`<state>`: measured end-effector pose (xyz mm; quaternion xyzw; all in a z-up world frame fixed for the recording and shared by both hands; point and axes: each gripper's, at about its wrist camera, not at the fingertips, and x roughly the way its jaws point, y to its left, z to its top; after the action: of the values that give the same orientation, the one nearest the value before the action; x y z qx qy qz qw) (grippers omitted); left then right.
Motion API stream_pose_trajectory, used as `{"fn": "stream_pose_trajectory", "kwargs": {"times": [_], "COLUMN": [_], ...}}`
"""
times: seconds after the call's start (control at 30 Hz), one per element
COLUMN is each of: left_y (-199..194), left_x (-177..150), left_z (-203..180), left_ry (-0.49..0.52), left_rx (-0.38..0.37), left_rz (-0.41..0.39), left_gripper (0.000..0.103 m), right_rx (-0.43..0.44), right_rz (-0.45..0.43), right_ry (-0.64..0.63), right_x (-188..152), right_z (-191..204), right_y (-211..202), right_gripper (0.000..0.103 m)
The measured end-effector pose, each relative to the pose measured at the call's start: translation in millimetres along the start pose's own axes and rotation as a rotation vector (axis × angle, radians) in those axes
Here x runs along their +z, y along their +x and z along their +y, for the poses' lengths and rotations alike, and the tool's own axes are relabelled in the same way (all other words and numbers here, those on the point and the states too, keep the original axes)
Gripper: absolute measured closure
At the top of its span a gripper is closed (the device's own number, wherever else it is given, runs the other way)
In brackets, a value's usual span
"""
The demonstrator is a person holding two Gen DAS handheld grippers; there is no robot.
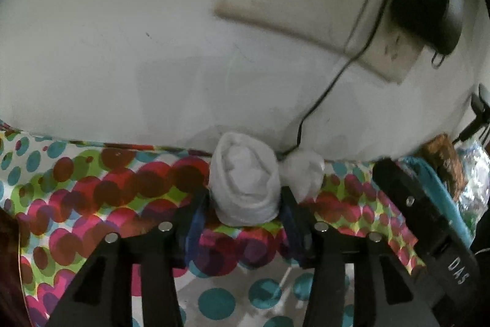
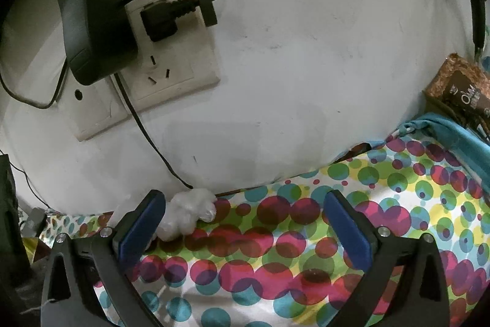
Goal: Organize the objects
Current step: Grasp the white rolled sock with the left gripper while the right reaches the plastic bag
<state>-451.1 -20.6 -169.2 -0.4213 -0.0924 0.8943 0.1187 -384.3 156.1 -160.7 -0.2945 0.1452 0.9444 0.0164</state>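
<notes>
While a rolled bundle of white fabric [image 1: 246,192] rests on the polka-dot cloth of many colours [image 1: 92,204] near the white wall [image 1: 122,51], it is clasped between the blue-padded fingers of the left gripper [image 1: 245,213], whose jaws are drawn in against its two sides. Just beside this bundle, to its right and touching it, a smaller crumpled wad of translucent white plastic [image 1: 304,173] is seen at the foot of the wall.

In the right wrist view the same wad [image 2: 186,213] lies beside the left-hand blue pad [image 2: 137,229] of the right gripper [image 2: 245,222], whose jaws are spread wide with only the dotted cloth [image 2: 275,250] between them; nothing is grasped by it. Whether the pad touches the wad cannot be told.

On the wall [image 2: 306,51] a beige socket plate [image 2: 174,72] is mounted, into which a black power adapter [image 2: 95,26] and a black plug [image 2: 162,20] are fitted; a thin black cable [image 2: 147,134] is led down from there to the wad. At the right edge a brown printed packet [image 2: 459,91] and a teal piece of fabric [image 2: 453,134] are seen.
</notes>
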Motion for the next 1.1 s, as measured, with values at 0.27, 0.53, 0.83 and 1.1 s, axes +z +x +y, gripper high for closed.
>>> {"fn": "stream_pose_trajectory", "kwargs": {"times": [0.27, 0.53, 0.83, 1.1], "left_y": [-1.9, -11.5, -59.1, -50.7], "left_x": [-1.7, 1.0, 12.3, 8.8], "left_z": [3.7, 12.0, 39.1, 60.9], "left_ry": [0.004, -0.011, -0.016, -0.072], "left_rx": [0.018, 0.104, 0.186, 0.201], "left_rz": [0.004, -0.016, -0.101, -0.084], "left_gripper": [0.061, 0.062, 0.062, 0.062], "right_rx": [0.026, 0.053, 0.009, 0.021], "right_rz": [-0.001, 0.01, 0.031, 0.034], "right_ry": [-0.004, -0.03, -0.196, -0.299], "right_x": [-2.1, -4.8, -14.6, -22.3], "right_z": [6.9, 17.2, 58.7, 85.3], "right_y": [4.4, 11.2, 20.5, 26.9], "right_gripper": [0.0, 0.0, 0.0, 0.0]}}
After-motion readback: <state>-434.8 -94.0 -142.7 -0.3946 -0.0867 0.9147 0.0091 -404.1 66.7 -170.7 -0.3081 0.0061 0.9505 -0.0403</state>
